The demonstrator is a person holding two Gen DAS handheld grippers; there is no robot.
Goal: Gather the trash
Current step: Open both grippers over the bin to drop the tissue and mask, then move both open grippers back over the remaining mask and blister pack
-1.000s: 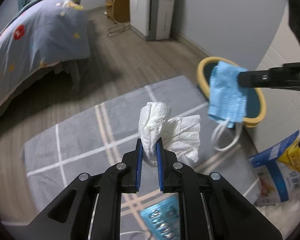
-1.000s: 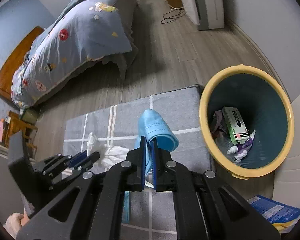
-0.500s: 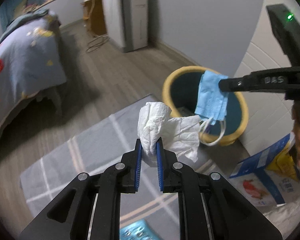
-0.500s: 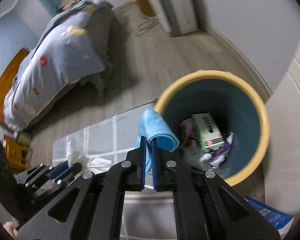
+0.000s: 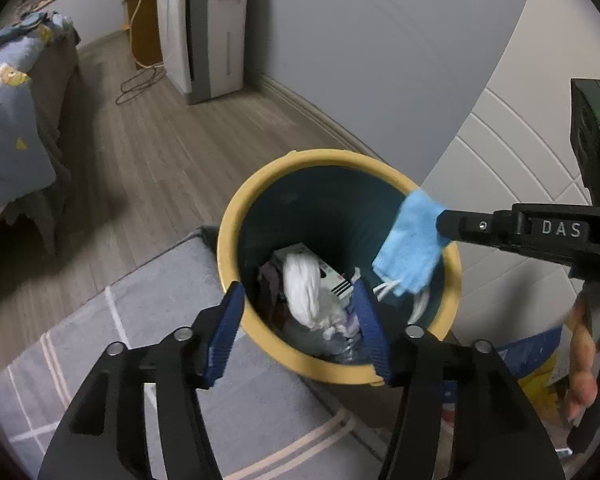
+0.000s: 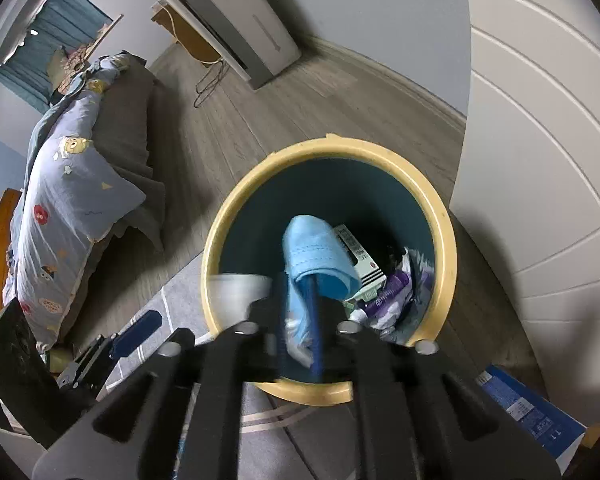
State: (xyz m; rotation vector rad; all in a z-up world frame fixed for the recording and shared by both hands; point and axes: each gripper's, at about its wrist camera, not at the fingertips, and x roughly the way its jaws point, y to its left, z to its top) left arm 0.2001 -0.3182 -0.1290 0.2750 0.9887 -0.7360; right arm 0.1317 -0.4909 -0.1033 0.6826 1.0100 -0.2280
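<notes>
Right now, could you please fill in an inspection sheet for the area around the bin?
Surface: grey checked rug on wood floor, its corner touching the bin.
Job's things: yellow-rimmed bin holds a box and wrappers; white tissue over the bin's contents, clear of both pads; blue face mask over the bin.
Clutter: blue packet on the floor beside the bin.
Grippers: left gripper open, jaws just opened, nothing between them; right gripper blurred, jaws just opening, mask between them.
Cables: loose cord by the white appliance.
Surroundings: bed, grey wall, white panelling.
</notes>
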